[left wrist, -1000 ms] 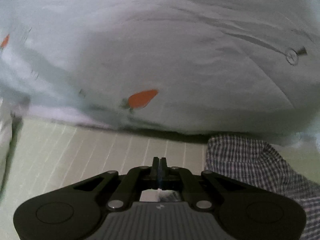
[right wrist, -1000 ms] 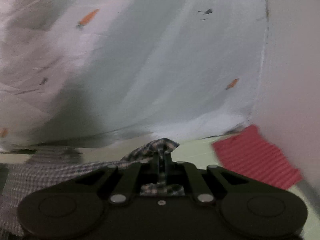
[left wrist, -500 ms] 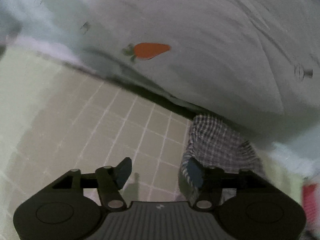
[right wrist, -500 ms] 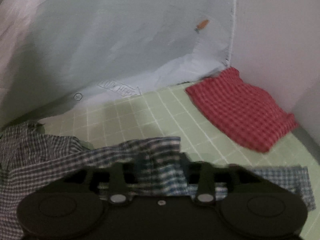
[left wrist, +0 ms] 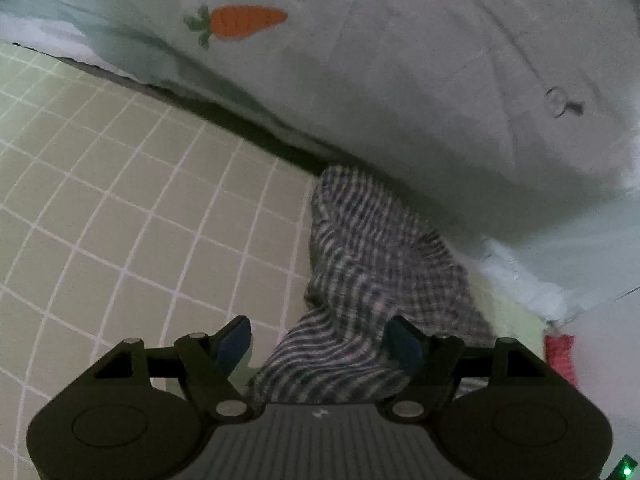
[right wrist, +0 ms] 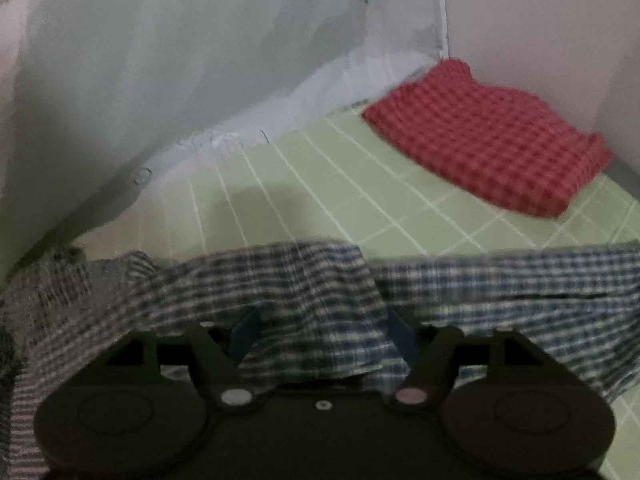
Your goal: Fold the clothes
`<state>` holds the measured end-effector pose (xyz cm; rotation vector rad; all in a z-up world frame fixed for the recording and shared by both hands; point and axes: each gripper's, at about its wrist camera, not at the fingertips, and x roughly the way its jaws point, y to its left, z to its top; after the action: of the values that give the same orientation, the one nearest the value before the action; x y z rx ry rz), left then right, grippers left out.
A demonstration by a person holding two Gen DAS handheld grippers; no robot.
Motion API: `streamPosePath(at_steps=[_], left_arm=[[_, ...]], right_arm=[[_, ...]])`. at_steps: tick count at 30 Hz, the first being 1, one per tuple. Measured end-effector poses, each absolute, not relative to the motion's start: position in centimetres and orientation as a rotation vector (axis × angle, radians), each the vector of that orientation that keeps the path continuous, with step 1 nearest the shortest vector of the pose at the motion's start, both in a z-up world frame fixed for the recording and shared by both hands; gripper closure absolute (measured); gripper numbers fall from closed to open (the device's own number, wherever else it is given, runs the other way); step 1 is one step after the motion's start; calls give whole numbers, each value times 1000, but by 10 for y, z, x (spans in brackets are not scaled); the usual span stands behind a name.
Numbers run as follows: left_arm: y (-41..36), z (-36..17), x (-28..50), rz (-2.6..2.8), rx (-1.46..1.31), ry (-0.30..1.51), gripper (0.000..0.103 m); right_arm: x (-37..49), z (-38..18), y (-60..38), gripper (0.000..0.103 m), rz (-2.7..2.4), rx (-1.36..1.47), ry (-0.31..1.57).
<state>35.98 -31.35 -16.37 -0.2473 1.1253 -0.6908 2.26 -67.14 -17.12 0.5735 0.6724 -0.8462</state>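
A blue-and-white checked garment (left wrist: 372, 264) lies crumpled on the green grid mat (left wrist: 120, 200). My left gripper (left wrist: 320, 340) hovers low over it. Its jaws are opening, and a ridge of the cloth runs up between the blue pads (left wrist: 236, 340) without being pinched. In the right wrist view the same garment (right wrist: 500, 292) stretches across the mat (right wrist: 340, 184). A loose fold sags between the pads of my right gripper (right wrist: 324, 334), whose jaws are also opening and not pressing on it.
A folded red checked cloth (right wrist: 484, 136) sits on the mat by the pale wall (right wrist: 540, 20); its edge (left wrist: 560, 356) shows in the left view. A pale quilt with carrot prints (left wrist: 400, 80) (right wrist: 180, 60) is heaped along the mat's far edge.
Both grippers went from shut to wide apart. The right one let go of the checked cloth. Both sank toward the mat and tilted downward, so the cloth now lies slack.
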Motion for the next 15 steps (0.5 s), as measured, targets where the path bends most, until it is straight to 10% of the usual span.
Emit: streamPosePath(at_steps=[3, 6, 7, 8, 12, 15], left_arm=[[-325, -170, 361, -674, -197, 1132, 34], [-332, -173, 364, -671, -176, 1136, 63], [-333, -174, 366, -666, -174, 1141, 94], [-336, -175, 367, -653, -167, 1142, 102], [-343, -165, 368, -623, -125, 1037, 103], [-341, -147, 375, -582, -103, 942, 103]], right_arm=[[26, -179, -675, 25, -888, 557, 702], [25, -182, -680, 26, -886, 578, 696], [24, -181, -680, 40, -871, 581, 678], [24, -181, -681, 69, -856, 583, 660], [21, -166, -674, 96, -843, 514, 588], [16, -149, -671, 96, -867, 459, 526]])
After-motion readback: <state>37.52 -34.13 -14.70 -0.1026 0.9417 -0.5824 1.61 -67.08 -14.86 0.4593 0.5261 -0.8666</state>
